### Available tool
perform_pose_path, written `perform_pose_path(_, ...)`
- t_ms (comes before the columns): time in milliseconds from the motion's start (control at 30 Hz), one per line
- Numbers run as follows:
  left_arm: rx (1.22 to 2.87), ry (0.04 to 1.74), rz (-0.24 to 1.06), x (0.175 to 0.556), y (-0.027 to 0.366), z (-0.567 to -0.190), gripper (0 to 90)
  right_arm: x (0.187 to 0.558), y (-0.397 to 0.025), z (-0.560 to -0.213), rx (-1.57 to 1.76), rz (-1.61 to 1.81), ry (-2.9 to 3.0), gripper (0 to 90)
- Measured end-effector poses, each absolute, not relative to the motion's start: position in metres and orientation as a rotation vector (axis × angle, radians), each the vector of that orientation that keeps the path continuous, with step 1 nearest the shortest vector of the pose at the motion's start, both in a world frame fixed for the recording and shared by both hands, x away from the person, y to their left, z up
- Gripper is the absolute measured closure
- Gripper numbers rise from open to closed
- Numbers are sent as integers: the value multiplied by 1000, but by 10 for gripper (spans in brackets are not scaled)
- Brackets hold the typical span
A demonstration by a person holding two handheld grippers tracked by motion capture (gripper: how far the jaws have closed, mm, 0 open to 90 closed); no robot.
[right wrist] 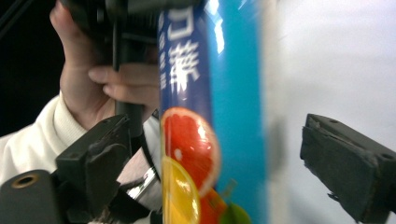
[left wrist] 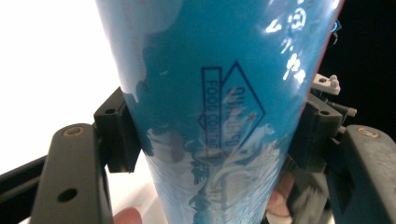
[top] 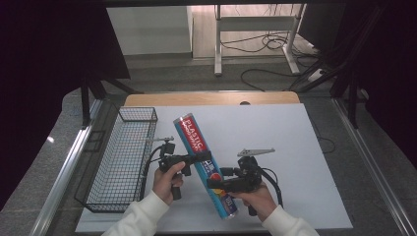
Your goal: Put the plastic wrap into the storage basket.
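Note:
A long blue package (top: 202, 162) labelled PLASTIC is held tilted above the white table top (top: 295, 142), its top end pointing far left. My left gripper (top: 199, 158) is shut on its middle; in the left gripper view both pads (left wrist: 116, 135) press the blue package (left wrist: 219, 93). My right gripper (top: 216, 185) is at the lower part, open. In the right gripper view the package (right wrist: 210, 140), with fruit pictures on it, stands between the two pads (right wrist: 343, 161) with gaps on both sides. The person's left hand (right wrist: 116, 84) shows behind it.
An empty black wire basket (top: 137, 109) stands along the table's left side, close to the left hand. A wooden strip (top: 211, 98) runs along the far edge. Beyond it are a desk frame and cables on the floor.

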State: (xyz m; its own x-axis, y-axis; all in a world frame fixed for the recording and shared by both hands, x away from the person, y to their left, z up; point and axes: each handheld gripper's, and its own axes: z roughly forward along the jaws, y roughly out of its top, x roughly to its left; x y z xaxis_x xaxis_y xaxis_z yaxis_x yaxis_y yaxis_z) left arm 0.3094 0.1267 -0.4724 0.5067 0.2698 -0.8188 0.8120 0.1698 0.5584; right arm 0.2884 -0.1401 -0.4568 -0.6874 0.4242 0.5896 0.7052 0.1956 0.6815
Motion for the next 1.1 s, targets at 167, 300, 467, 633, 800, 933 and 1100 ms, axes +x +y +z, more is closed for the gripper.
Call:
perform_pose_path(167,1383,1018,-485,306,136,-463,316,290,-166,-442,-1088,-1556,-2215,79)
perform_pose_path(300,1377,1014,-474,304,147,-454,317,292,-191,-437,-1126,-1580,-2255,86)
perform_pose_path(467,1386,1026,-448,300,164,-442,317,296,-217,-439,-1208,-1576,-2284,92)
perform_pose_path(633,1432,1058,-401,296,177,-429,317,298,-229,-447,-1250,-1539,-2283,94)
perform_pose_path(800,1477,1080,-339,293,198,-413,318,299,-237,-451,-1270,-1514,-2308,97)
perform_pose_path(933,1505,1102,-305,291,210,-404,318,299,-240,-453,-1283,-1506,-2309,99)
perform_pose_path(1100,1524,1110,-283,291,224,-393,318,299,-241,-455,-1294,-1500,-2312,102)
